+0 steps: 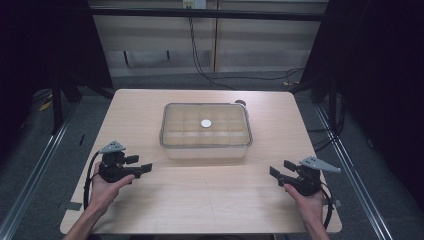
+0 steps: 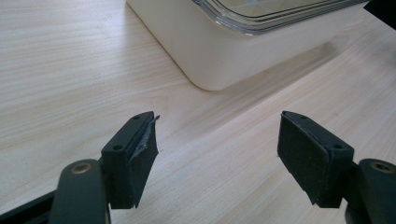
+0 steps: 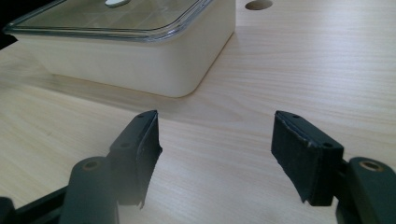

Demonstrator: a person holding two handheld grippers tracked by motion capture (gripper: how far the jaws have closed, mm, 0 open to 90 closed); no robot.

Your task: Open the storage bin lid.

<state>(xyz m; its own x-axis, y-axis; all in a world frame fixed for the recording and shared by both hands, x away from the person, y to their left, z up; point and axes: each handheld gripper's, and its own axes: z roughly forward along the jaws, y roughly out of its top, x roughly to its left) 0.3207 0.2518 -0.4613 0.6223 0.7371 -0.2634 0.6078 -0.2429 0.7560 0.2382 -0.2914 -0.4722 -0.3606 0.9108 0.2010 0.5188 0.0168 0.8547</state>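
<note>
Near the front edge of the surface (image 1: 200, 200), the left tongs (image 1: 146, 168) and right tongs (image 1: 275, 173) rest with jaws wide, holding nothing. Farther back, at mid-surface, stands the lidded container (image 1: 205, 131), its clear lid (image 1: 205, 124) bearing a small white knob (image 1: 206, 123). Likely rigid, light and smooth-walled; the lid's projecting rim offers the surest hold.

Box (image 1: 205, 145) between tongs, lid (image 1: 205, 124) on

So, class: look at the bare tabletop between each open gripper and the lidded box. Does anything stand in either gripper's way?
Nothing visible does. Bare wood of the table lies between the left gripper, the right gripper and the box. Both have their jaws apart and hold nothing.
</note>
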